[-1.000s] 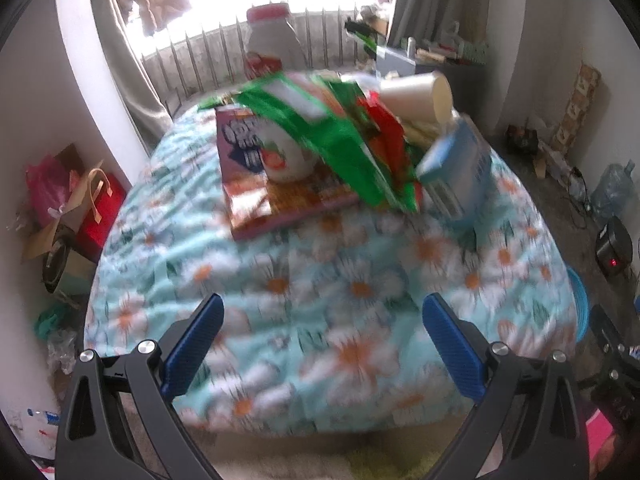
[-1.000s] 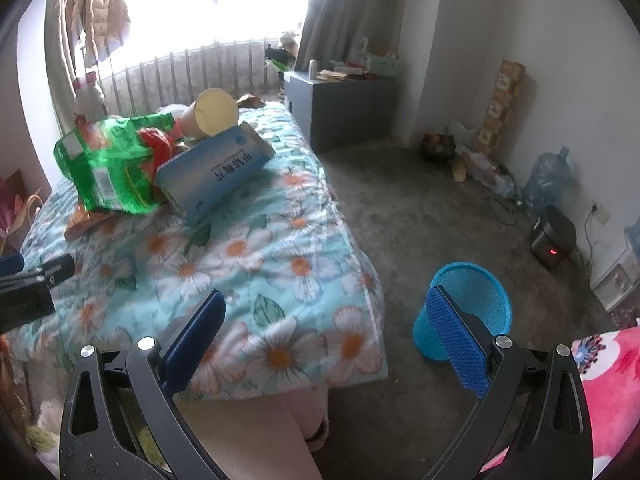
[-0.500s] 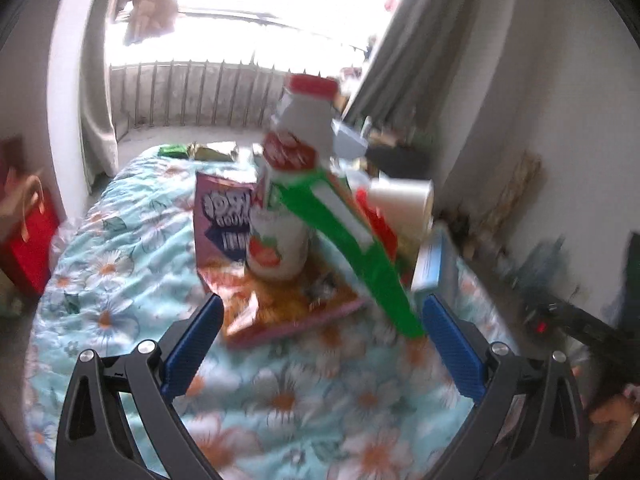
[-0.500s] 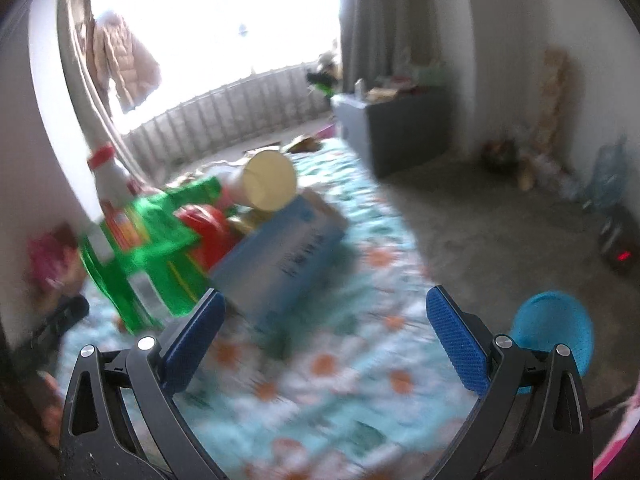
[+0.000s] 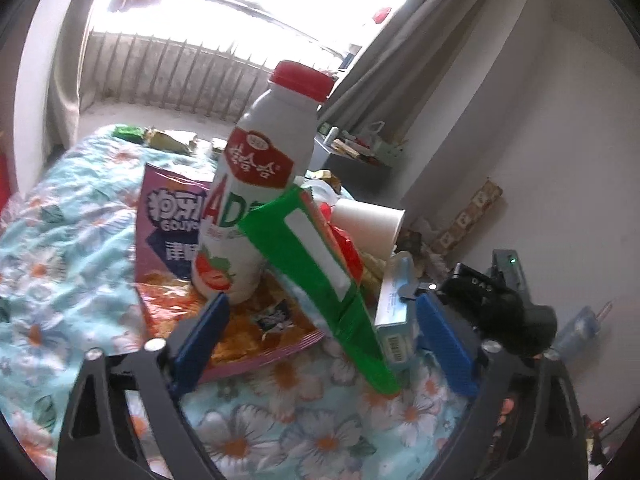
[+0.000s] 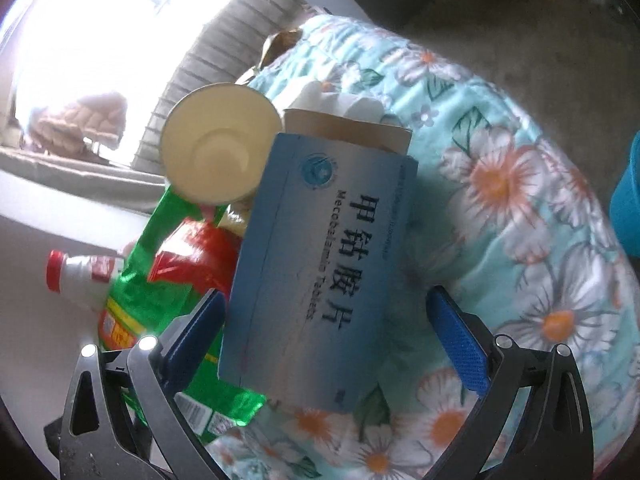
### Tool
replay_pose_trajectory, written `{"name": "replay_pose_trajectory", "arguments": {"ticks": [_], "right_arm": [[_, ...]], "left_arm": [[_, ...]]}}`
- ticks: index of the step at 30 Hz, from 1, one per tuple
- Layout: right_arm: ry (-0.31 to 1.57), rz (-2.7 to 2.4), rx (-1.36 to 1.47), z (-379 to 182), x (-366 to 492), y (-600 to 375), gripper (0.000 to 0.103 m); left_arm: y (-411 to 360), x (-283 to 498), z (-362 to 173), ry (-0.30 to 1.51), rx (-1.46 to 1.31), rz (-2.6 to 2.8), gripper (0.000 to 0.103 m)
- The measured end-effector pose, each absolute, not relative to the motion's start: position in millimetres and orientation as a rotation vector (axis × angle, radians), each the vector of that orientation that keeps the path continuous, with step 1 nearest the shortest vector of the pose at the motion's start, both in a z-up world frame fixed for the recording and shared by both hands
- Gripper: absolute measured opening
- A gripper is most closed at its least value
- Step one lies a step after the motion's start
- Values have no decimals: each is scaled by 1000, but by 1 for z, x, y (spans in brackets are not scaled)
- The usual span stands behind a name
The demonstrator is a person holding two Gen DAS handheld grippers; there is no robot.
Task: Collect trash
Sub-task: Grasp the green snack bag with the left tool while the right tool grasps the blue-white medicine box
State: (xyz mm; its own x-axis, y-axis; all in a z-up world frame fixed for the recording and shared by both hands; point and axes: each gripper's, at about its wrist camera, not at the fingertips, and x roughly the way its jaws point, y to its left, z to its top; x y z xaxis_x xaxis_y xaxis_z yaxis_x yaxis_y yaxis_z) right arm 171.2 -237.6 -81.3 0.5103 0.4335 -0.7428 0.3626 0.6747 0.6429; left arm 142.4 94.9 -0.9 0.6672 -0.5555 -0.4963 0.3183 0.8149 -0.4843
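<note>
Over bed [image 5: 60, 248], both grippers tilted down

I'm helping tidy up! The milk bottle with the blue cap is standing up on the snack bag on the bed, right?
Almost. The cap is red, not blue: the left wrist view shows the milk bottle with a red cap, standing on the snack bag on the bed.

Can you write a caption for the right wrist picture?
Open right gripper straddles a blue medicine box on the flowered bedspread.
</note>
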Motion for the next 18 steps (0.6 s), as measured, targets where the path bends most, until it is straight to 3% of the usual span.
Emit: {"name": "replay_pose_trajectory", "arguments": {"ticks": [7,11,13,18], "right_arm": [[1076,72,911,-86,188,-237,96],[1075,78,943,-94,192,-241,75],[1067,102,984,-95,179,-252,72],[1043,129,1028,-93,159,-262,71]], "left_arm": [[95,157,-12,735,-461,-510,50],[91,150,-10,722,-437,-515,29],[89,143,-8,718,-432,-524,20],[85,125,-1,685,-404,-546,10]]}}
